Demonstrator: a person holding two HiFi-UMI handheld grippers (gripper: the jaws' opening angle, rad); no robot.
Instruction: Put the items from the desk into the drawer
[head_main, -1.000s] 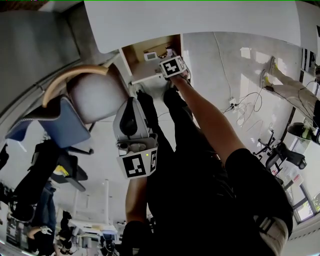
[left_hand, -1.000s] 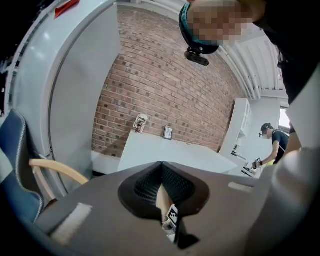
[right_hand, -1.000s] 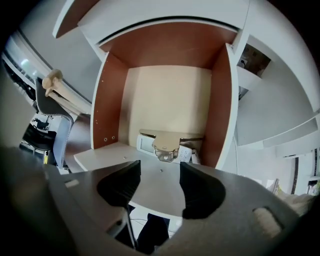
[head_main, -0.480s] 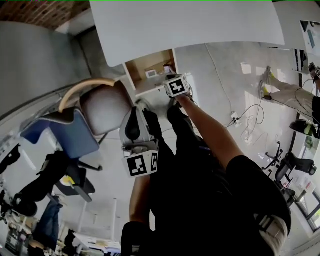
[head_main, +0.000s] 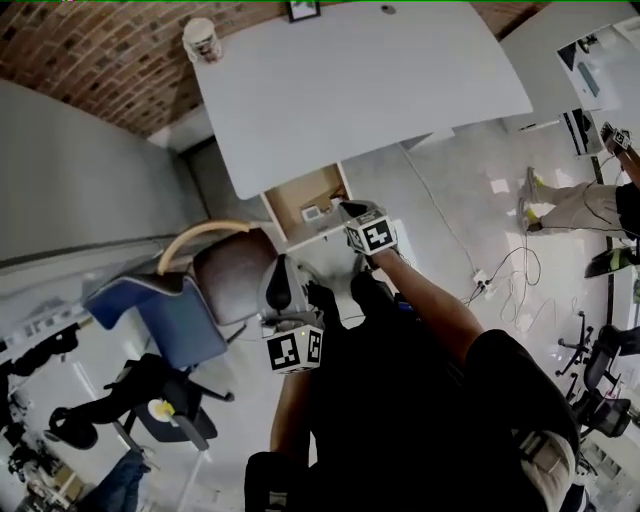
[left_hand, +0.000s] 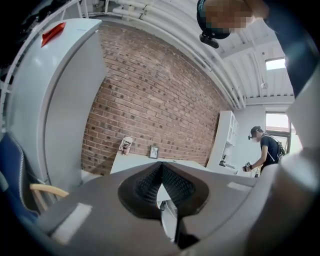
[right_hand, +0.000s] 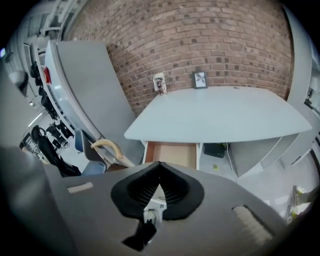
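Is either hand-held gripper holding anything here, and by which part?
Nothing is held. The left hand-held gripper and the right hand-held gripper both have their jaws closed together with nothing between them.

Left tongs (head_main: 281, 262): grey shell, black ribbed pads (left_hand: 150, 184).
Right tongs (head_main: 347, 208): grey, black-and-white marker cube (head_main: 372, 235) behind.
Sleeve (head_main: 505, 375): black, short, behind right tongs.

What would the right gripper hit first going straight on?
Likely the open drawer under the desk: the right gripper aims at it. Depth is unclear; the desk's front edge might come first.
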